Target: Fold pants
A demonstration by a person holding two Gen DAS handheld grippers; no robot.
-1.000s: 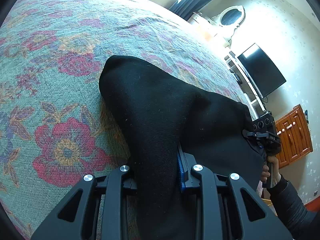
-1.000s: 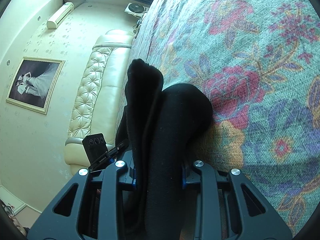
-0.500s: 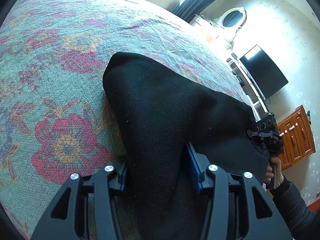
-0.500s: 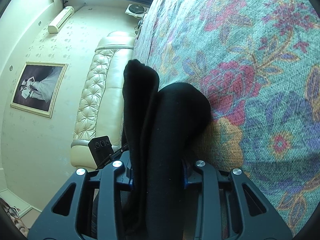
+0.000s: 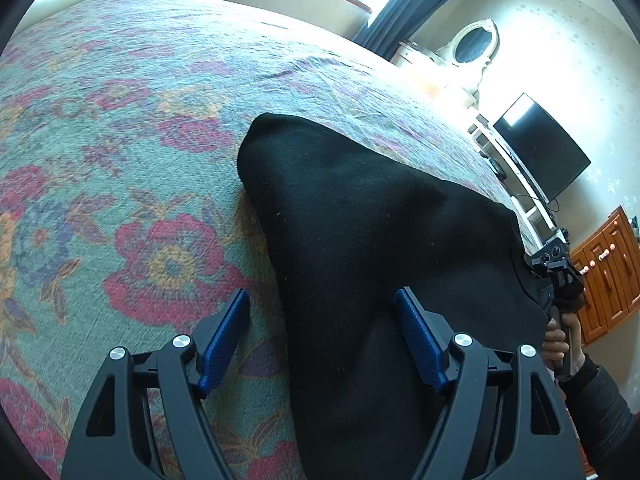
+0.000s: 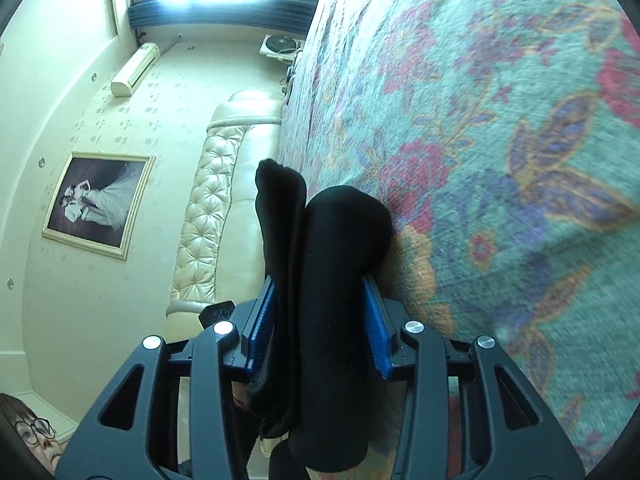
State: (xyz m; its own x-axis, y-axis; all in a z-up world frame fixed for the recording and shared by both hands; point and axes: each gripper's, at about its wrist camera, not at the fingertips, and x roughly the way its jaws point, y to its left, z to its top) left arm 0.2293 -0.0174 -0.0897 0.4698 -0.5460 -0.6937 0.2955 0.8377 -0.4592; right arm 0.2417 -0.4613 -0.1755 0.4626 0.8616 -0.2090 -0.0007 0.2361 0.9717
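On the floral bed (image 5: 120,128) the black pants (image 5: 360,240) lie folded, the left gripper (image 5: 322,336) with fingers spread around them, the right gripper (image 6: 316,320) pinching a thick fold, which may drag and undo the fold if pulled.

No legible text, label, brand, number or sign in either wrist view
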